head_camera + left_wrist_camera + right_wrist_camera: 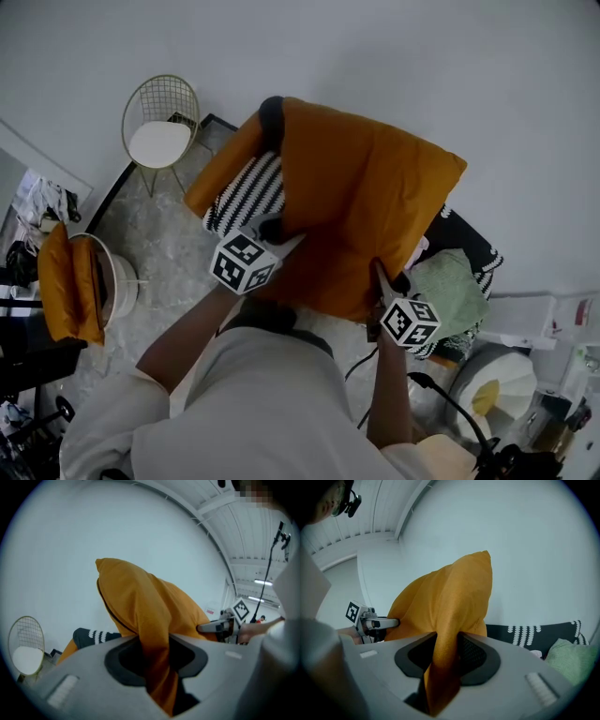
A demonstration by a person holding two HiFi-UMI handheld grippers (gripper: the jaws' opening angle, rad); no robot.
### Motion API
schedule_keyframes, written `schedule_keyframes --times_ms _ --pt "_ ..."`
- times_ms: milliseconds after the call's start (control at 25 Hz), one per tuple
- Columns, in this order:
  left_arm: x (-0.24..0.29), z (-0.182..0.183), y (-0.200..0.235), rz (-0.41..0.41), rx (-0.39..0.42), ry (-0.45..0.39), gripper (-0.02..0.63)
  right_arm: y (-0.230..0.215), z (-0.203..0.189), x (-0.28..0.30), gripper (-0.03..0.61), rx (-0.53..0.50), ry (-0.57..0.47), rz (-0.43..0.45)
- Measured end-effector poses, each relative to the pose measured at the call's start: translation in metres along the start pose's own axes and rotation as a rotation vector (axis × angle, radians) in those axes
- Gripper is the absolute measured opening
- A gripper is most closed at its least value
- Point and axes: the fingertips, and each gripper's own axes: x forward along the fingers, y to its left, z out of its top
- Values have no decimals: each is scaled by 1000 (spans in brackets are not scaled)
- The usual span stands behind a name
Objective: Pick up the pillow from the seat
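A big orange pillow (361, 202) hangs in the air above the seat (246, 192), which has a black-and-white striped cover and an orange edge. My left gripper (281, 232) is shut on the pillow's near left edge; in the left gripper view the orange fabric (154, 658) runs pinched between the jaws. My right gripper (382, 281) is shut on the near right edge, with the pillow (445, 667) squeezed between its jaws too. Each gripper shows in the other's view, the right gripper (220, 626) and the left gripper (379, 622).
A gold wire chair (161, 127) with a white seat stands at the back left. A white basket with an orange cushion (80, 281) sits at left. A green cushion (455, 291) and a black patterned one (473, 246) lie at right. A plain wall rises behind.
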Motion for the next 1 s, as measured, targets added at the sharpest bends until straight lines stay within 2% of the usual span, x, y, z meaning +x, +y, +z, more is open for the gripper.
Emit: schedule_keyframes --times_ms 400,1000 --pt "-47 25 -38 -23 83 -61 124 38 11 -51 144 -42 -87 -18" --pt "-106 50 2 -88 118 -93 124 114 26 -40 144 -58 -170 -77"
